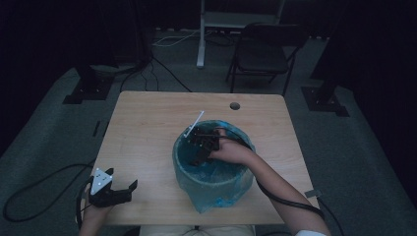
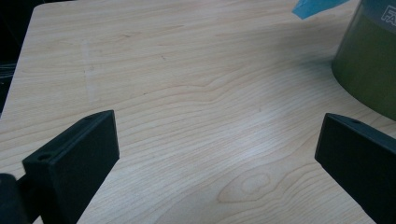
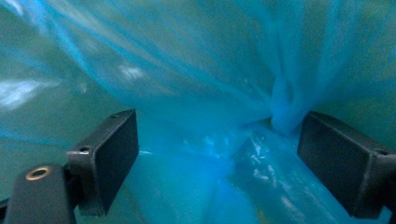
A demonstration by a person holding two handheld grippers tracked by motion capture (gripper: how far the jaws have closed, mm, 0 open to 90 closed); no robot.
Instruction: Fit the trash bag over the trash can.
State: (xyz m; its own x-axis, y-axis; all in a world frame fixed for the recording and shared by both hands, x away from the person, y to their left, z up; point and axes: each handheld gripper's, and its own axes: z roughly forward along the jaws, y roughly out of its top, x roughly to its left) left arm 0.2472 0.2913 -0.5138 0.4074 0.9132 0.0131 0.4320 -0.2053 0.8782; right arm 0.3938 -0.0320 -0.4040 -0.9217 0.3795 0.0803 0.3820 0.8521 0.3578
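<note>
The bin stands mid-table, its blue bag already draped over the rim. The right gripper reaches deep inside, jaws spread and empty, apparently pressing the liner down. The left gripper waits spread over the table. Smoothing seems left.

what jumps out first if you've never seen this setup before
The eye goes to the round bin lined with a blue plastic bag near the middle of the wooden table, with the right gripper reaching down inside it, jaws open and nothing between them. The left gripper rests open at the table's near left corner, apart from the bin.
</note>
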